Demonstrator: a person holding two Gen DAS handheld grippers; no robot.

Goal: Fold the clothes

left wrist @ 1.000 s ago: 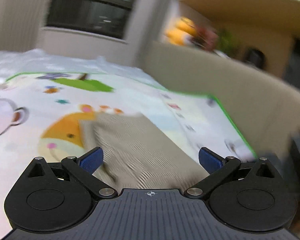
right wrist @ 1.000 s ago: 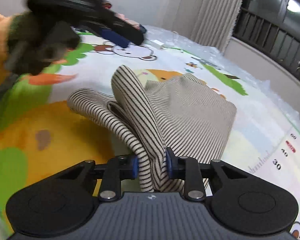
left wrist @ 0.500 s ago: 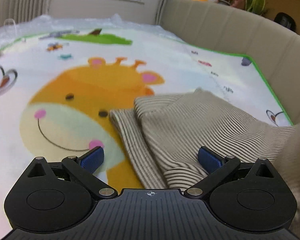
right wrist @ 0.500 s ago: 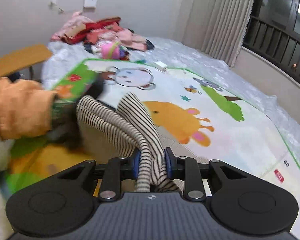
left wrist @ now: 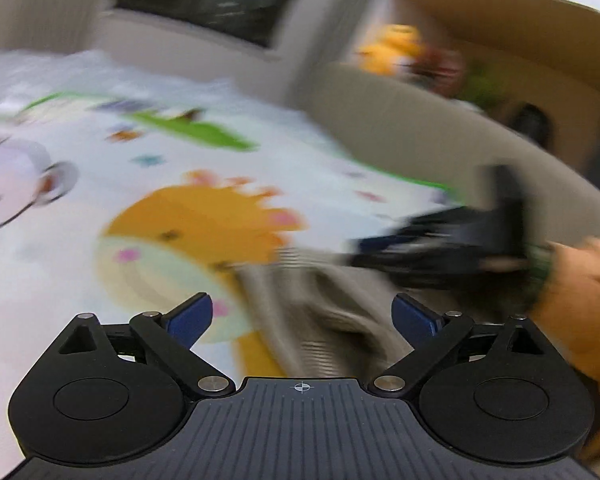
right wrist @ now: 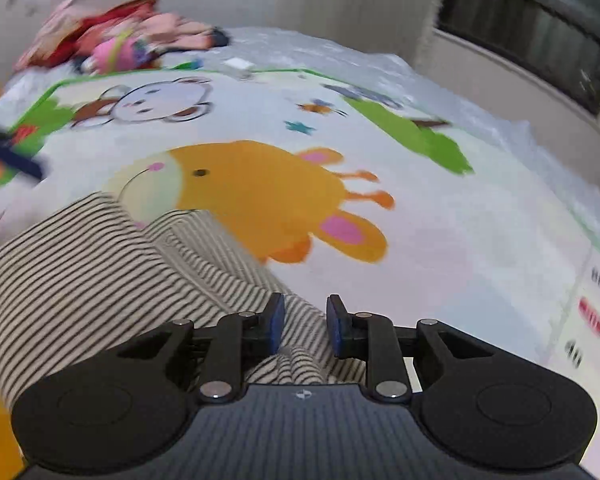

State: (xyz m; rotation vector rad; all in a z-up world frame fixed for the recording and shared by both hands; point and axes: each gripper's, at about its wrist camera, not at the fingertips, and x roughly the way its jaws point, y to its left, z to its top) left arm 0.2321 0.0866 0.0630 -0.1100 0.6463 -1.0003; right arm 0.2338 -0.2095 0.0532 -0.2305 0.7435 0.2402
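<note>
Where the striped garment (right wrist: 100, 276) lies bunched on the near left of the cartoon play mat (right wrist: 440, 216), a fold of it runs between the right gripper (right wrist: 302, 326), whose jaws stand slightly apart with cloth between them; whether they pinch it I cannot tell. Over the garment's near edge, the left gripper (left wrist: 302, 316) has its jaws wide open, empty. An orange sleeve (left wrist: 580, 304) crowds the right. Far left, a heap of clothes (right wrist: 116, 44) sits beyond the mat.

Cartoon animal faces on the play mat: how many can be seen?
2: an orange giraffe at the centre and a white monkey behind it. The striped garment may hide more.
</note>
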